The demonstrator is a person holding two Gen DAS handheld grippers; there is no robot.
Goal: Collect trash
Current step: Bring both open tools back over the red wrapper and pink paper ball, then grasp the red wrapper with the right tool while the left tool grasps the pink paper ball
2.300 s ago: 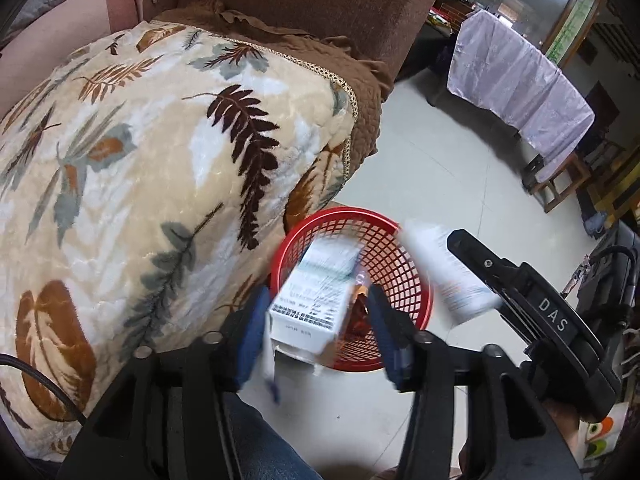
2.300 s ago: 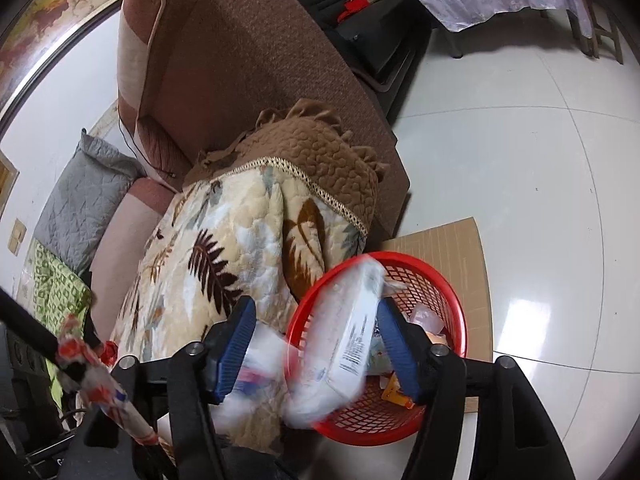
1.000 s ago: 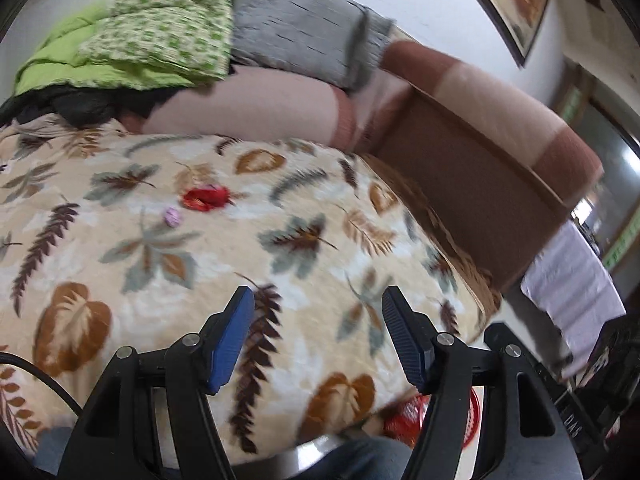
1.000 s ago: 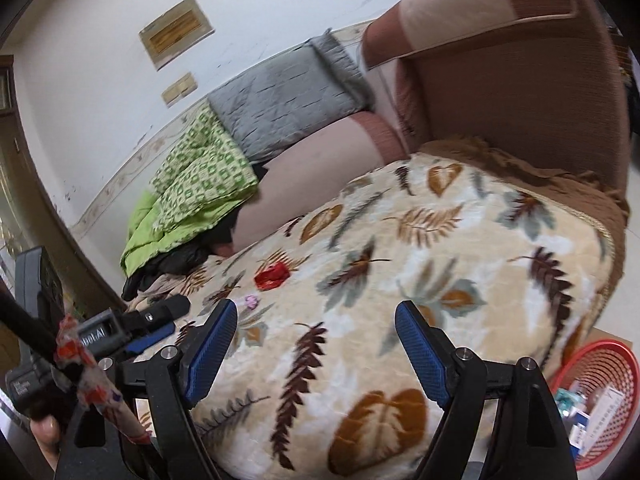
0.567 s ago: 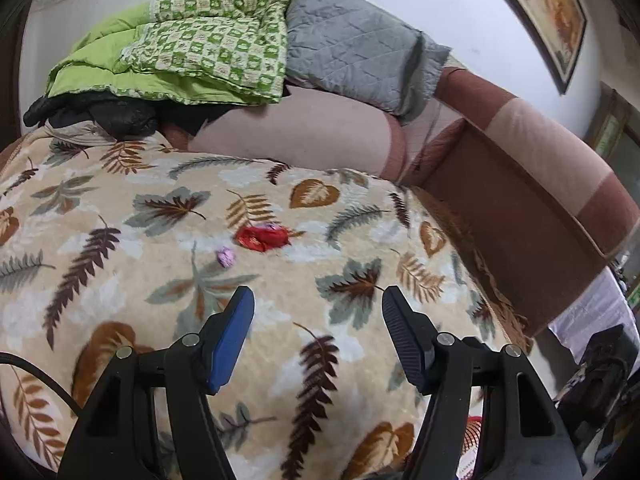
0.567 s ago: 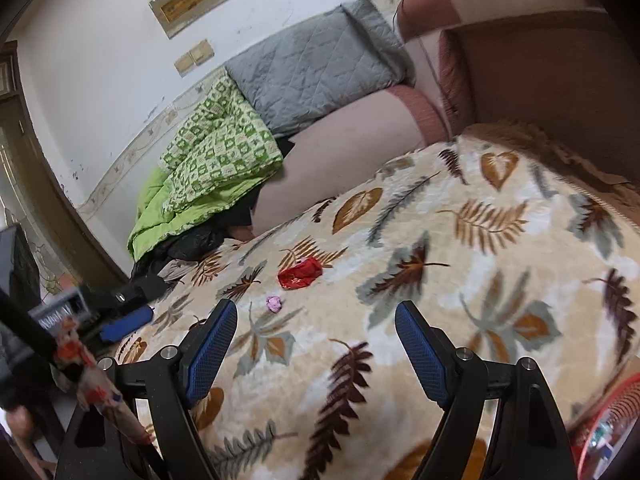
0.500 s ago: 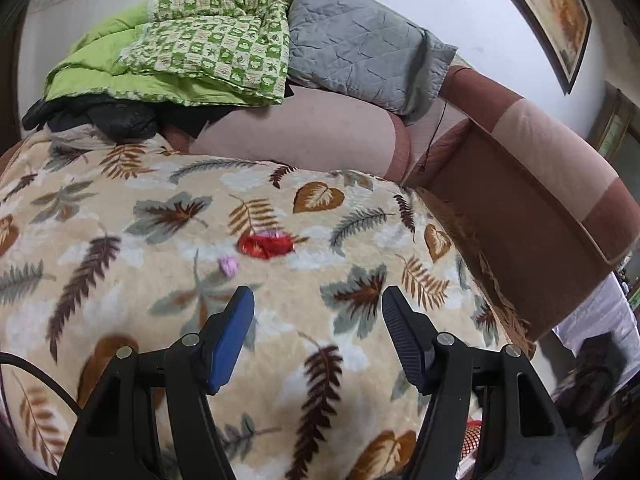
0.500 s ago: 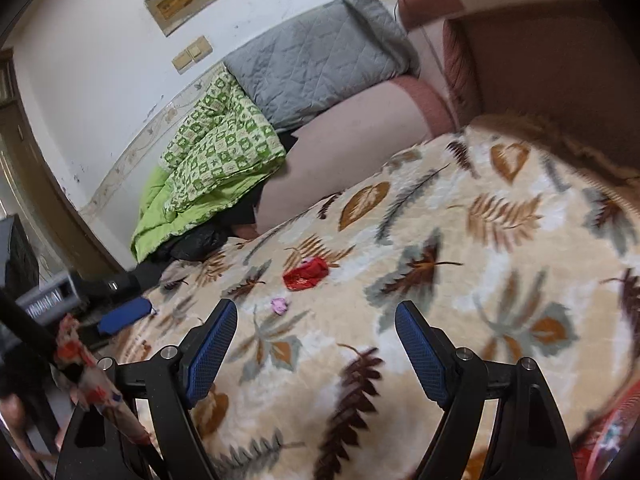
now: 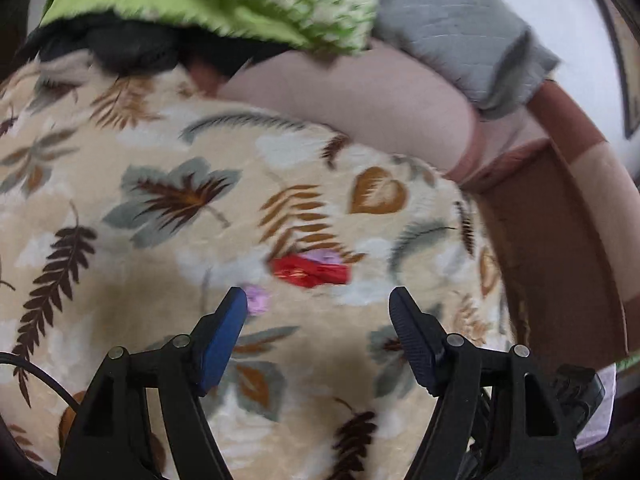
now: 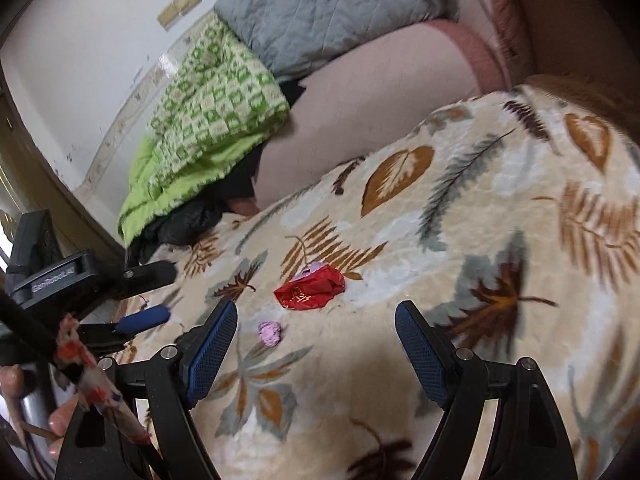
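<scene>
You hold both grippers spread and empty above the beige leaf-patterned blanket [image 10: 460, 216]. The left gripper [image 9: 316, 304] points at the crumpled red foil wrapper [image 9: 308, 272], lying just beyond its tips. The small purple paper ball [image 10: 269, 333] lies just left of the wrapper, between the right gripper [image 10: 316, 316] fingers, probably the right gripper's target.
</scene>
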